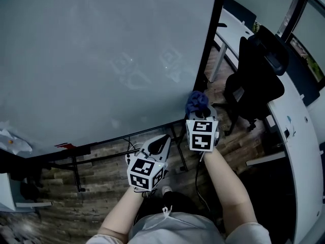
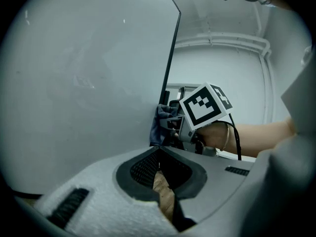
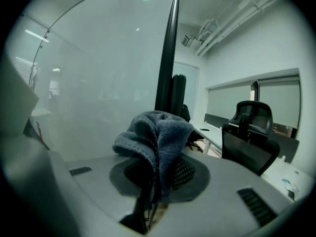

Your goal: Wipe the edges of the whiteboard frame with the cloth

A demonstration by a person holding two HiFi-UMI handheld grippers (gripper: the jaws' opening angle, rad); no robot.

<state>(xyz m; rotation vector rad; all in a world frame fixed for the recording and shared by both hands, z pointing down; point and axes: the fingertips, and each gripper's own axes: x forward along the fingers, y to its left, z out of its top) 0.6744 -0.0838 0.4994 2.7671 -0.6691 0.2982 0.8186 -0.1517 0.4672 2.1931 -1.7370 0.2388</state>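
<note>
The blue cloth (image 3: pixel 155 132) is bunched up and pinched between the closed fingers (image 3: pixel 217 181) of the right gripper (image 1: pixel 199 115). It lies against the dark frame (image 1: pixel 210 44) near the whiteboard's (image 1: pixel 101 60) lower right corner. The left gripper (image 2: pixel 159 154) hangs just beside it, below the board's bottom edge, its fingers (image 2: pixel 98 191) closed on nothing. A black office chair (image 1: pixel 259 70) stands to the right.

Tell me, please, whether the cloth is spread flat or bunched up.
Bunched up: the cloth bulges in crumpled folds from the right gripper's shut jaws.
</note>
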